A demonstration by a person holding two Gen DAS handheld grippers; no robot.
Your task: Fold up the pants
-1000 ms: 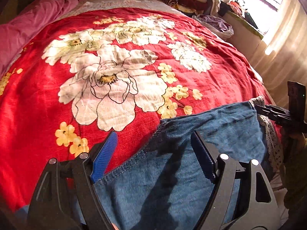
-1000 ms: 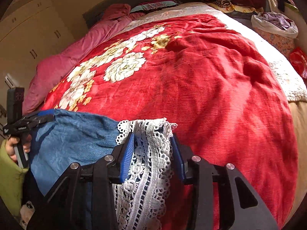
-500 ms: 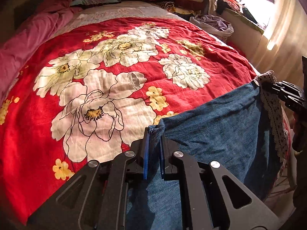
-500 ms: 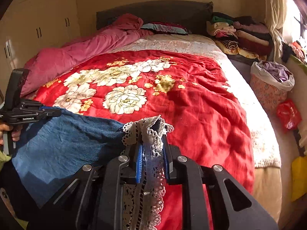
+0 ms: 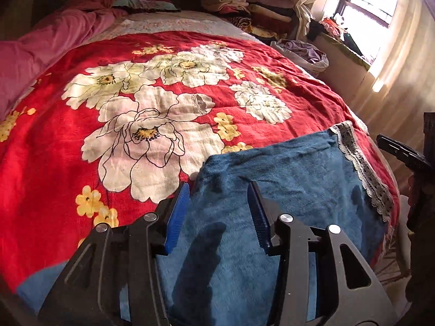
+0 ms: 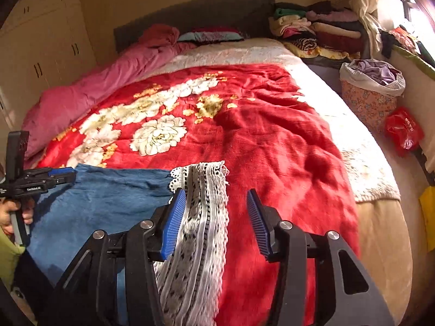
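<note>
Nearest in the left wrist view: left gripper (image 5: 217, 212) with jaws opening, blue pads apart, denim lying under the gap but not pinched. Same story in the right wrist view: right gripper (image 6: 214, 217) with jaws opening, lace trim (image 6: 201, 217) running up between the pads, resting against the left pad and clear of the right one, so no real grip there either.

Just past the claws: blue pants (image 5: 285, 179) spread flat across the near edge of the red floral blanket (image 5: 81, 163), near end spilling off the bed toward the person. Far edge looks fairly straight, lace strip along the right side. Hand (image 6: 16, 212) visible on the left gripper's handle at the left of the right wrist view.

Progress guess: looks like 1 fold laid down and just let go, no neat small stack yet. Probably at least 1 more fold left, plus tidying the overhanging end. Hard to tell how many layers sit there.

Compared with half a second ago: both claws were pinched tight on cloth then, left on a denim corner, right on the lace edge, both now released. Cloth now lies down on the blanket instead of being held up.

Farther off: pink duvet (image 6: 108, 92) along the left, folded clothes pile (image 6: 320, 30) at the far right, laundry basket (image 6: 369, 95) beside the bed.
</note>
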